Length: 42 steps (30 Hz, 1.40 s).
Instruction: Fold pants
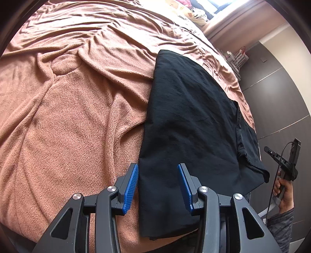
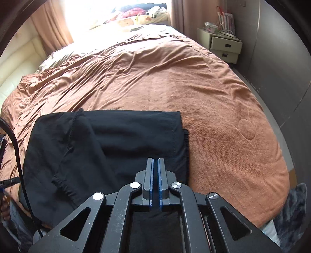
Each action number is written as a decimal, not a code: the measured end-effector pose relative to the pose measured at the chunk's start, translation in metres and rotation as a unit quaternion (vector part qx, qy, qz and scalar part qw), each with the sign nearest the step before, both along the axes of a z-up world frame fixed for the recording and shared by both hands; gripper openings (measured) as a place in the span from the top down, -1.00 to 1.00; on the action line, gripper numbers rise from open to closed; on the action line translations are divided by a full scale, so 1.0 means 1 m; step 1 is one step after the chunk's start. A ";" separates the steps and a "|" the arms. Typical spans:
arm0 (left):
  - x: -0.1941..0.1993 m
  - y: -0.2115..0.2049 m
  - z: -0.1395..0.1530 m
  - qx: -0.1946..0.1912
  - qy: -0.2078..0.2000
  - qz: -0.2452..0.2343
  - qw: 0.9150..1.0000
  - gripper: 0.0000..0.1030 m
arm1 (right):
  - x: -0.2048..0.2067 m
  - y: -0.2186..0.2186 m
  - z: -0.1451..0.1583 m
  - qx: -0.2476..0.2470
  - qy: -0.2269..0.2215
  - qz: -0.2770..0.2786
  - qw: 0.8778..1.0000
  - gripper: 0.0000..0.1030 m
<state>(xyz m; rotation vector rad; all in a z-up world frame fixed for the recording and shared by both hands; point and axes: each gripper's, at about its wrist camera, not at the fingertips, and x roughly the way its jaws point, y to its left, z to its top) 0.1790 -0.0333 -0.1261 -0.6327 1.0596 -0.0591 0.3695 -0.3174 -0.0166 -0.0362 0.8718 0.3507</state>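
Rumpled orange blanket [image 2: 194, 87] covered the bed; pants [image 2: 116, 140] folded at 6 o'clock, nightstand [image 2: 223, 45] at 1 o'clock. Left tool [image 1: 157, 176] gaped wide, empty – right tool [image 2: 155, 169] barely parted, holding nothing.

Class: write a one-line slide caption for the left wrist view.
Open left gripper poised over folded black pants on a brown blanket.

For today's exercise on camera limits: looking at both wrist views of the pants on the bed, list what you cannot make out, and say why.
- Near edge of the black pants: right wrist view, covered by the right gripper.
- How many layers the pants hold: both views, the top layer hides those beneath.
- Items at the head of the bed: right wrist view, washed out by window glare.
- Things on the nightstand: right wrist view, too small.
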 end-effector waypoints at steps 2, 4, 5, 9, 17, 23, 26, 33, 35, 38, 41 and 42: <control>-0.003 0.000 0.000 -0.002 0.000 -0.002 1.000 0.14 | -0.010 0.007 0.001 -0.006 -0.005 0.014 1.000 0.22; -0.006 0.000 0.000 -0.003 0.001 -0.002 1.000 0.14 | -0.024 0.017 0.004 -0.012 -0.023 0.034 0.999 -0.28; -0.008 0.001 0.000 -0.004 0.002 -0.002 1.000 0.14 | -0.030 0.021 0.005 -0.018 -0.030 0.043 0.998 -0.32; -0.013 0.002 0.002 -0.004 0.001 -0.004 1.000 0.14 | -0.054 0.034 0.003 -0.050 -0.034 0.080 0.995 -0.32; -0.020 0.003 0.006 -0.002 -0.002 -0.010 1.000 0.13 | -0.071 0.070 -0.006 -0.117 -0.031 0.135 0.983 -0.32; -0.022 0.005 0.005 -0.005 -0.001 -0.008 1.000 0.13 | -0.070 0.095 -0.014 -0.152 -0.028 0.164 0.974 -0.32; -0.022 0.005 0.004 -0.005 0.000 -0.008 1.000 0.13 | -0.067 0.104 -0.020 -0.163 -0.019 0.178 0.970 -0.29; -0.020 0.006 0.002 -0.004 0.003 -0.008 1.000 0.13 | -0.050 0.119 -0.042 -0.218 -0.012 0.174 0.960 0.32; -0.019 0.006 0.001 -0.006 0.004 -0.008 1.000 0.13 | -0.048 0.122 -0.047 -0.223 -0.009 0.177 0.958 0.62; -0.019 0.006 0.000 -0.003 0.005 -0.008 1.000 0.13 | -0.050 0.125 -0.044 -0.217 -0.020 0.175 0.960 0.91; -0.017 0.005 -0.001 -0.004 0.006 -0.006 1.000 0.13 | -0.048 0.117 -0.032 -0.189 -0.033 0.161 0.968 1.00; -0.016 0.005 0.000 -0.004 0.006 -0.007 1.000 0.13 | -0.046 0.111 -0.027 -0.175 -0.034 0.153 0.972 1.00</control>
